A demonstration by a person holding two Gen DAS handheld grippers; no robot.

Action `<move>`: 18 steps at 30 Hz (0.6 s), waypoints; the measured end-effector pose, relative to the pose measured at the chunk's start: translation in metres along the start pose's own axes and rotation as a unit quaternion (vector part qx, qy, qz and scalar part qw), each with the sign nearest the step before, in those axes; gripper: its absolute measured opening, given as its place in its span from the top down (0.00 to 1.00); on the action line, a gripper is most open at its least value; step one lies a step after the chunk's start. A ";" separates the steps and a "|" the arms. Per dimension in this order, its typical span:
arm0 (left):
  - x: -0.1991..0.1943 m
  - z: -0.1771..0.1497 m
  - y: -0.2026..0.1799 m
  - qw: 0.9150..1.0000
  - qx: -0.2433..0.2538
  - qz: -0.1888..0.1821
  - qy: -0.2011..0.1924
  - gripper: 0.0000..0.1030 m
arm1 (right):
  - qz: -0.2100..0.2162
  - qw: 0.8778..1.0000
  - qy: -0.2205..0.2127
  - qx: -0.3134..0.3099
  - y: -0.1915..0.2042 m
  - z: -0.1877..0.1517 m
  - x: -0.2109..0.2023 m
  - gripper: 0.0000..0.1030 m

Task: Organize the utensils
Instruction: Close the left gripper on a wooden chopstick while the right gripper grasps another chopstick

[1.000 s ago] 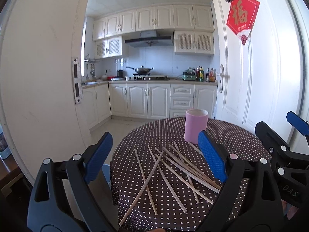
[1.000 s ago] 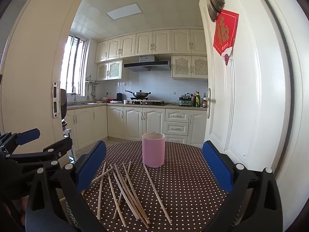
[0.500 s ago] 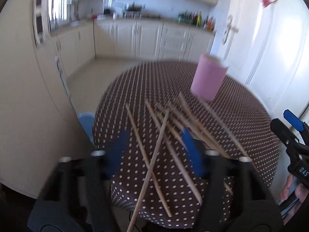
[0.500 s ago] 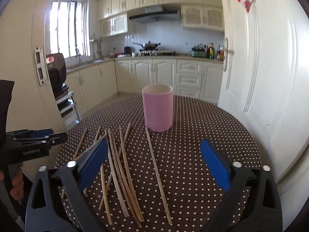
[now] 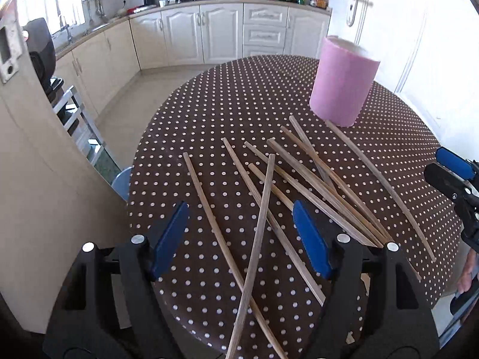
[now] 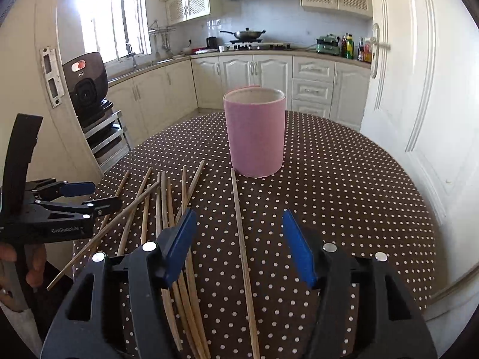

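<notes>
Both hand-held grippers are held above the near edge of a round table [image 6: 344,179] covered in a brown dotted cloth. The left gripper [image 5: 239,236] is seen spread, its jaws opening, with several chopsticks [image 5: 299,179] lying below the gap but none pinched. The right gripper [image 6: 238,245] is also seen apart, its jaws closing, and a single chopstick [image 6: 239,224] runs on the cloth under the gap between its blue pads; nothing is pressed yet.

The chopsticks are scattered in a loose, crossing pile on the near left part of the table, with the single one lying apart to the right, its far end just beside the base of a pink cup [image 6: 254,131]. The cup stands upright near the table's middle and appears to be the intended holder.

The sticks are judged to be light, stiff and thin, probably bamboo or wood, with smooth surfaces that may roll or slip between the pads. A grip near the middle of a stick is advised, so that it does not swing when lifted. The lone stick is best taken first, since no neighbour crosses it. In the pile, the topmost crossing stick [image 5: 257,233] should be lifted before those beneath, or others may be dragged along. The cup looks light and could be tipped if struck.
</notes>
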State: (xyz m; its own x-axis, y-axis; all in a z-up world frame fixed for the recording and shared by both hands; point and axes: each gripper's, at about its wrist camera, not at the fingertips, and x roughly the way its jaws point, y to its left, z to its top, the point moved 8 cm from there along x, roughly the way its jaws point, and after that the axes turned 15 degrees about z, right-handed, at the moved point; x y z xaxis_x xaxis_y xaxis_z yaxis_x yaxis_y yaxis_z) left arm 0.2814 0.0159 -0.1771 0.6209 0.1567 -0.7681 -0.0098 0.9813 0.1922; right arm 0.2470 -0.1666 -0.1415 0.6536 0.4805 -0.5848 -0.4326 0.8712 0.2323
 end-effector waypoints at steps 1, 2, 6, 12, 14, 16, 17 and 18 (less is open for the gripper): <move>0.004 0.000 -0.003 1.000 0.006 -0.008 0.009 0.30 | 0.004 1.000 0.007 0.002 -0.003 0.001 0.003 0.44; 0.008 0.000 -0.005 1.000 0.012 -0.012 0.018 0.30 | 0.006 1.000 0.013 0.004 -0.005 0.002 0.007 0.44; 0.021 0.001 -0.007 0.999 0.029 -0.010 0.038 0.51 | 0.016 0.999 0.050 0.004 -0.012 0.002 0.024 0.44; 0.025 -0.002 -0.014 0.997 0.047 -0.031 0.057 0.67 | 0.027 0.996 0.091 -0.002 -0.015 -0.001 0.040 0.45; 0.025 -0.003 -0.015 0.996 0.045 -0.044 0.060 0.74 | 0.031 0.995 0.099 -0.001 -0.016 -0.002 0.042 0.47; 0.026 -0.002 -0.016 0.996 0.040 -0.052 0.065 0.77 | 0.038 0.994 0.105 0.006 -0.018 -0.001 0.046 0.49; 0.026 -0.001 -0.017 0.996 0.041 -0.051 0.064 0.82 | 0.041 0.993 0.109 0.010 -0.020 -0.001 0.047 0.52; 0.024 -0.001 -0.018 0.996 0.042 -0.053 0.062 0.85 | 0.043 0.993 0.111 0.013 -0.020 -0.001 0.049 0.55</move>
State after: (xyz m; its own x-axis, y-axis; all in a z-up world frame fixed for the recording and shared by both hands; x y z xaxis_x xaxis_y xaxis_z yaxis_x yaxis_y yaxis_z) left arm 0.2957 0.0017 -0.2000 0.5132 0.0706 -0.8554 0.1192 0.9811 0.1525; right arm 0.2873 -0.1608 -0.1757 0.4606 0.5207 -0.7188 -0.4621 0.8321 0.3067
